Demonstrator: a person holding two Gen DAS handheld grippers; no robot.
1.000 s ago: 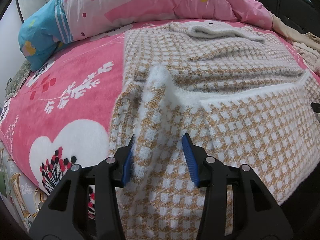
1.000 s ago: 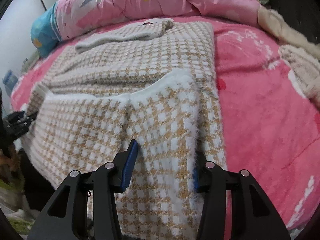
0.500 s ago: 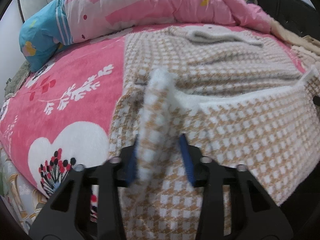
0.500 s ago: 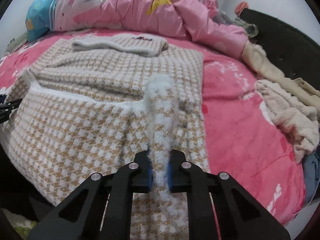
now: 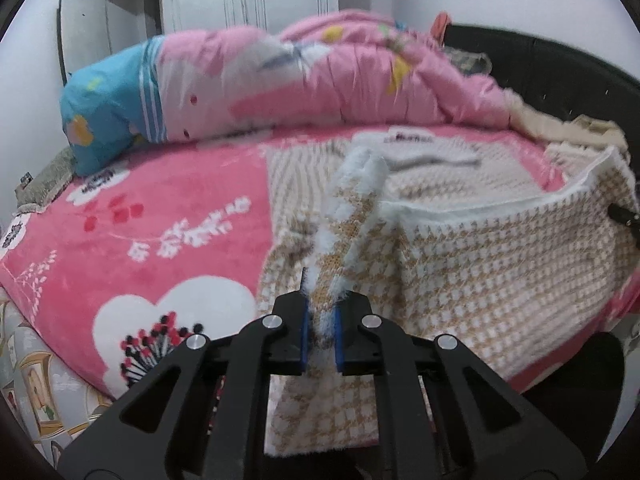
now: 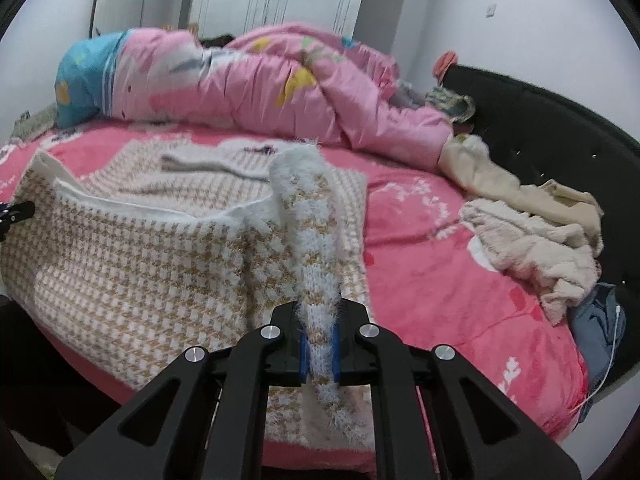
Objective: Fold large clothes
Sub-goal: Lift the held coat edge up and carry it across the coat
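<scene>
The left gripper [image 5: 320, 330] tips down a little. Its jaws have just squeezed together and pinch a fold of the sweater [image 5: 480, 264]. The right gripper [image 6: 319, 344] tips down the same way, jaws also pinching a fold.

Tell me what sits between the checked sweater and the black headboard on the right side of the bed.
In the right wrist view, bare pink bedspread lies beside the sweater, then a heap of cream clothes against the headboard.
</scene>
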